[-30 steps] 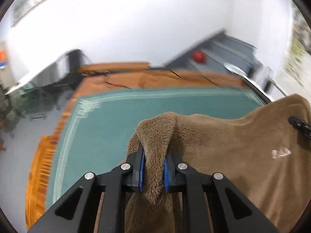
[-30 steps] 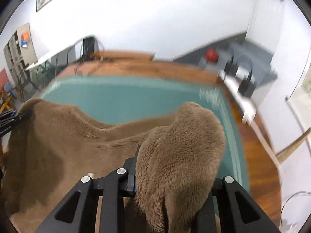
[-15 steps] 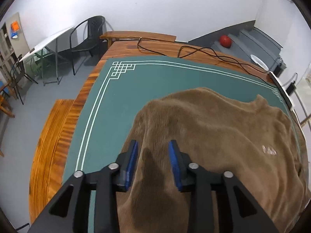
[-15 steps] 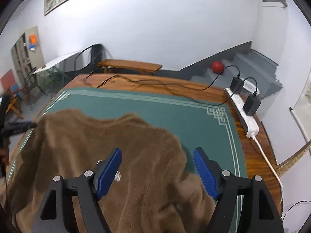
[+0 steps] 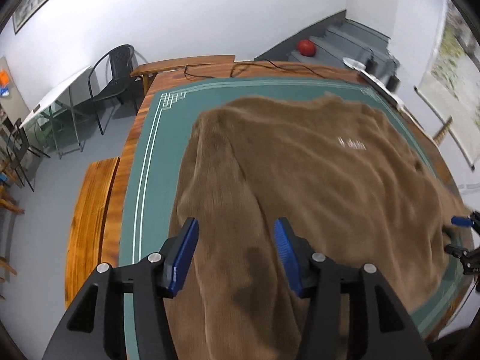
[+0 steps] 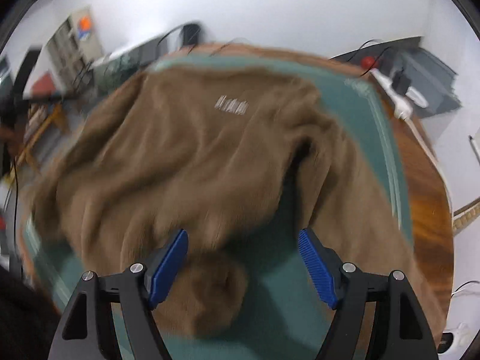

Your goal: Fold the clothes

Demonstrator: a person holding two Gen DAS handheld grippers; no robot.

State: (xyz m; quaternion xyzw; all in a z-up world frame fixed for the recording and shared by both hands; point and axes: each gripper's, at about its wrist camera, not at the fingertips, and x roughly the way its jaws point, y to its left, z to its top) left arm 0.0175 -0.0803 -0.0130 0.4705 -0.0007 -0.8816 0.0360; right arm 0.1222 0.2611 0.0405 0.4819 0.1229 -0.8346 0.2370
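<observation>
The brown garment (image 5: pixel 315 180) lies spread on the green mat (image 5: pixel 150 162); the left gripper (image 5: pixel 235 250) is opening above it, nothing pinched, and the right gripper (image 6: pixel 243 262) gapes empty.

one brown garment (image 5: pixel 315 180), two grippers (image 5: pixel 235 249), one red ball (image 5: pixel 306 48)

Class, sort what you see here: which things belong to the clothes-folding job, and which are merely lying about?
Job: brown fleece garment; green mat; left gripper, jaws opening, nothing gripped; right gripper, open.

Lying about: red ball; black chair; power strip; wooden bench.
</observation>
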